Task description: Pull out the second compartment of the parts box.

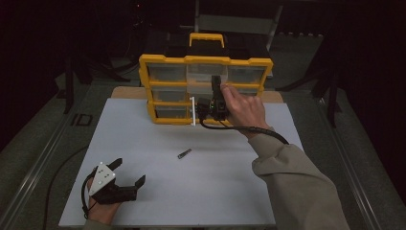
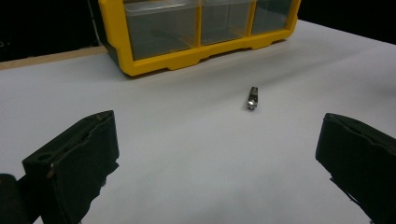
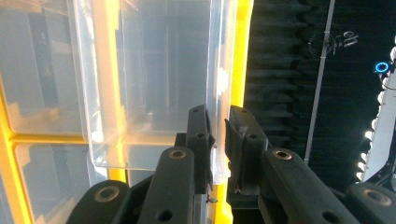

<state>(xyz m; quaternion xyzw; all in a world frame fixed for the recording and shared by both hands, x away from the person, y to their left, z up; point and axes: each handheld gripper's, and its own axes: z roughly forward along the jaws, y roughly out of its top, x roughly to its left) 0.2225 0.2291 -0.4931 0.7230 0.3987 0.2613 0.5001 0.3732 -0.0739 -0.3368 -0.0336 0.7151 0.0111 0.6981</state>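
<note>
The cabinet (image 1: 165, 60) is framed in glossy yellow plastic, and its drawers (image 3: 154, 84) are moulded in clear, smooth plastic on which reflections are seen. The table (image 1: 143, 187) is covered by a matt white sheet, with bare wood exposed at its far edge. A small bit (image 2: 252, 98) of shiny metal is seen. The gripper jaws are finished in matt black. The sleeve (image 1: 297, 187) is made of beige cloth.
</note>
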